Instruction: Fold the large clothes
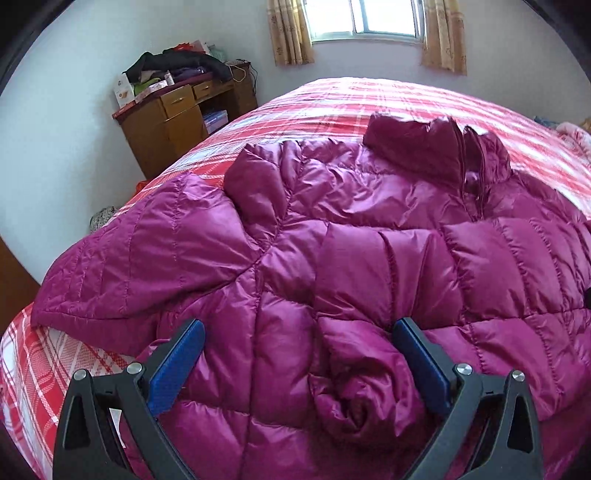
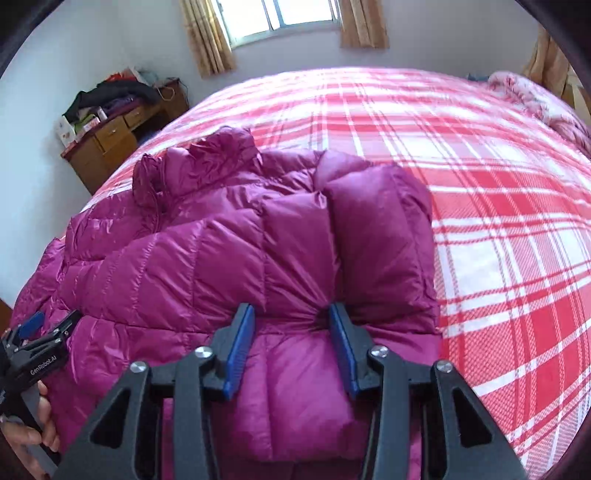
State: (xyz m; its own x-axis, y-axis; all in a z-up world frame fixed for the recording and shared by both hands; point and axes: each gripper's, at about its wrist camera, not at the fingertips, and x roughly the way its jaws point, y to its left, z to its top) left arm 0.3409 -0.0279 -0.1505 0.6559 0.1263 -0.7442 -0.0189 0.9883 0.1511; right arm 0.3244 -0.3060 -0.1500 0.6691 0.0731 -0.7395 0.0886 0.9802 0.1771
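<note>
A magenta quilted down jacket (image 1: 351, 229) lies spread on a bed with a red and white plaid cover (image 1: 332, 99). Its collar points toward the window and one sleeve lies out to the left. My left gripper (image 1: 297, 332) is open wide, its blue pads on either side of a bunched fold at the jacket's near edge. In the right wrist view the jacket (image 2: 207, 251) has its right sleeve folded over the body. My right gripper (image 2: 291, 314) is partly open with puckered fabric between its fingers; the pads do not clamp it. The left gripper also shows at the left edge of that view (image 2: 40, 328).
A wooden desk (image 1: 177, 122) piled with clothes and boxes stands against the wall left of the bed. A curtained window (image 1: 365, 18) is behind the bed. Crumpled pink bedding (image 2: 535, 99) lies at the far right. The plaid cover (image 2: 498, 221) stretches bare to the jacket's right.
</note>
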